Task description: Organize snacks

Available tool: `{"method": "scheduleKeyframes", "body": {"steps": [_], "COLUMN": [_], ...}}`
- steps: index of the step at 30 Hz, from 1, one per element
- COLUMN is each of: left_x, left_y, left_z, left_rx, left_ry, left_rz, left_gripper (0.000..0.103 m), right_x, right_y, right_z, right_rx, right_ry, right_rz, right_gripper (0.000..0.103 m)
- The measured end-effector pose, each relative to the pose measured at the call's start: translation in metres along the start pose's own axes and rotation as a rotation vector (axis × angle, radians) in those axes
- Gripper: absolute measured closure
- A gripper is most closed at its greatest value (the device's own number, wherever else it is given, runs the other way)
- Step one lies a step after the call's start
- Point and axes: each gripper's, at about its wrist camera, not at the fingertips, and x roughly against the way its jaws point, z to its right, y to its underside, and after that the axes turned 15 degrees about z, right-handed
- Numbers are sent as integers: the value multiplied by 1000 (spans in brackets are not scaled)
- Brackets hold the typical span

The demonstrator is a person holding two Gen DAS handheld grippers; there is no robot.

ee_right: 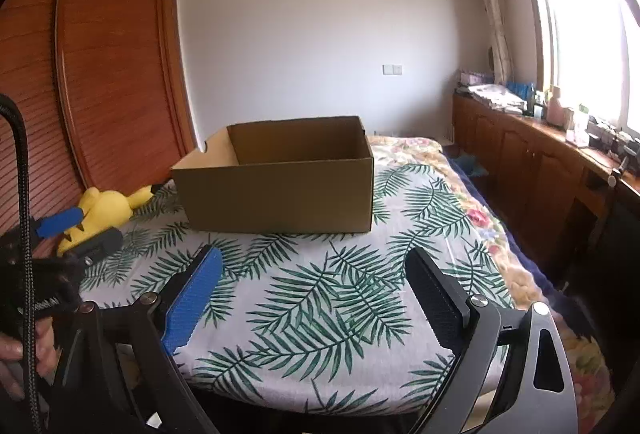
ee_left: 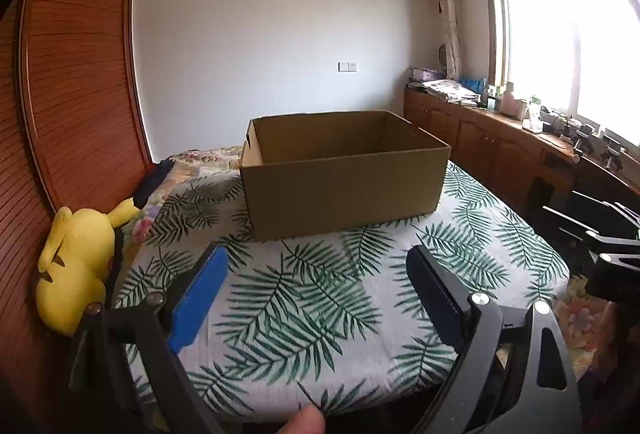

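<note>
An open-topped brown cardboard box [ee_left: 344, 186] [ee_right: 280, 194] stands on a white cloth with green leaf print [ee_left: 320, 306] [ee_right: 320, 314]. Its near wall hides the floor inside, and no snack shows in either view. My left gripper [ee_left: 316, 254] is open, blue pad on the left and black pad on the right, with only cloth between them, a short way in front of the box. My right gripper [ee_right: 314, 253] is open the same way, also short of the box. In the right wrist view the left gripper [ee_right: 98, 224] shows at the left edge, in front of the plush toy.
A yellow plush toy [ee_left: 76, 266] [ee_right: 108, 210] lies at the cloth's left edge against a wooden wardrobe [ee_left: 80, 74]. A cluttered wooden cabinet [ee_left: 500, 138] runs under the window on the right. Floral bedding [ee_right: 460, 194] shows past the cloth. A person's hand [ee_right: 20, 346] grips the left handle.
</note>
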Motion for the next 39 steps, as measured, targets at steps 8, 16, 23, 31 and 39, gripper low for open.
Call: {"method": "scheduleKeyframes", "body": {"steps": [8, 16, 23, 31, 39], "left_x": [19, 32, 31, 28, 29], "left_y": [4, 14, 21, 24, 24], "left_z": [0, -3, -9, -12, -14], "left_rx": [17, 11, 30, 29, 29], "left_ry": [0, -21, -32, -46, -48], "left_rz": [10, 5, -12, -17, -16], "left_gripper": [11, 11, 11, 11, 11], "right_x": [23, 35, 31, 30, 31], "right_y": [7, 20, 24, 25, 25], "right_z": [-10, -21, -23, -21, -20], "right_rx": [26, 30, 34, 29, 32], "right_ry": [18, 8, 8, 9, 14], "right_rz": [34, 34, 24, 26, 34], "right_gripper": [9, 9, 9, 9, 9]}}
